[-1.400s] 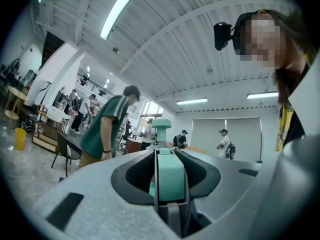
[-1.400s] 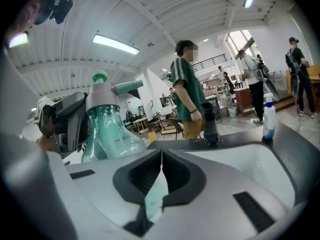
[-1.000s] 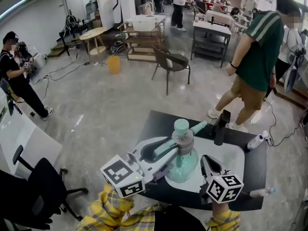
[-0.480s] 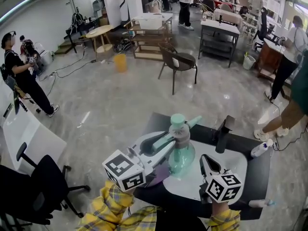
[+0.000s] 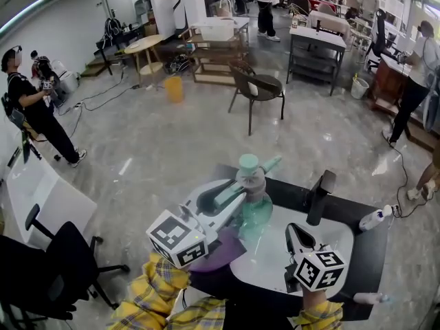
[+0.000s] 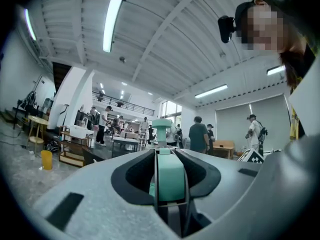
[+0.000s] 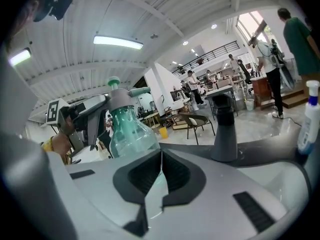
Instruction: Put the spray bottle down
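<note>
The spray bottle (image 5: 253, 215) has a round, see-through teal body, a grey collar, a mint knob (image 5: 248, 162) on top and a mint nozzle (image 5: 271, 163) pointing up and to the right. It is upright, its mint trigger (image 6: 170, 176) clamped between the 2 jaws of the left gripper (image 5: 242, 190), over the left edge of the white board (image 5: 330, 232). Whether its base touches cannot be seen.

Teal spray bottle (image 5: 256, 215), black table (image 5: 287, 190), yellow plaid sleeve (image 5: 155, 289).

Left tongs (image 5: 236, 195) carried the spray bottle (image 5: 254, 218) leftward; the passer-by (image 5: 430, 174) walked off rightward.
</note>
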### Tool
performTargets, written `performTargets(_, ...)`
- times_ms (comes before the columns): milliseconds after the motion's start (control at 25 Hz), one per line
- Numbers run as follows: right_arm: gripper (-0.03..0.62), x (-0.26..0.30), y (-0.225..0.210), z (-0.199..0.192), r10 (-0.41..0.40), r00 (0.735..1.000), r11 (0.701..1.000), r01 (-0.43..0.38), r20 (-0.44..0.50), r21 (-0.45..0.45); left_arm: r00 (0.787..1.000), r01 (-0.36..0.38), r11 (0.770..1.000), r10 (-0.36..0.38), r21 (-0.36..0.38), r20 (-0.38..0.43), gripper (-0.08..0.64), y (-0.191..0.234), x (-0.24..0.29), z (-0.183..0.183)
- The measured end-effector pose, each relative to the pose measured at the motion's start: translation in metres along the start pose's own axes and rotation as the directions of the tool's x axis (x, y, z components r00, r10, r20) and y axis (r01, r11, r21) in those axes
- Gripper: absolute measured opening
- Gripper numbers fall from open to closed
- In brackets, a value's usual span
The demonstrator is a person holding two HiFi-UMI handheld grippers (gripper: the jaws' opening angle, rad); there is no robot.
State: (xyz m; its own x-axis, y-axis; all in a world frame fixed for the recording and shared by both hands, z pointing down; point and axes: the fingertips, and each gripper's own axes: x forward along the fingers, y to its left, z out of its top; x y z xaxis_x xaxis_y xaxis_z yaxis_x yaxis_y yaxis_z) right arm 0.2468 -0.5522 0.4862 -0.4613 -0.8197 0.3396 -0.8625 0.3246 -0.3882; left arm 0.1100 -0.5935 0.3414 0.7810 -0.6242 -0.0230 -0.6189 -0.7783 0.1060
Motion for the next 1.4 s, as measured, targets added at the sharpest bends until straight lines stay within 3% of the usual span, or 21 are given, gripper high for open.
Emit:
performTargets(320, 0.008, 0.009, -0.009, -0.003, 0.005, 1.000, 1.000, -0.005, -0.019, 0.011, 0.998, -0.056, 0.998, 0.056, 0.022, 0.021, 0.120, 0.025, 0.011, -0.008)
performTargets(800, 0.008, 0.014, -0.024, -0.008, 0.003, 0.999, 1.000, -0.002, -0.042, 0.023, 0.990, -0.136, 0.982, 0.129, 0.131, 0.064, 0.120, 0.054, 0.028, -0.018)
performTargets(1080, 0.008, 0.014, -0.024, -0.014, -0.001, 0.999, 1.000, 0.003, -0.051, 0.025, 0.987, -0.151, 0.969, 0.136, 0.197, 0.090, 0.120, 0.059, 0.034, -0.027)
performTargets(1400, 0.008, 0.013, -0.024, -0.017, -0.009, 0.998, 1.000, 0.010, -0.056, 0.029, 0.986, -0.148, 0.974, 0.133, 0.169, 0.098, 0.120, 0.068, 0.033, -0.026)
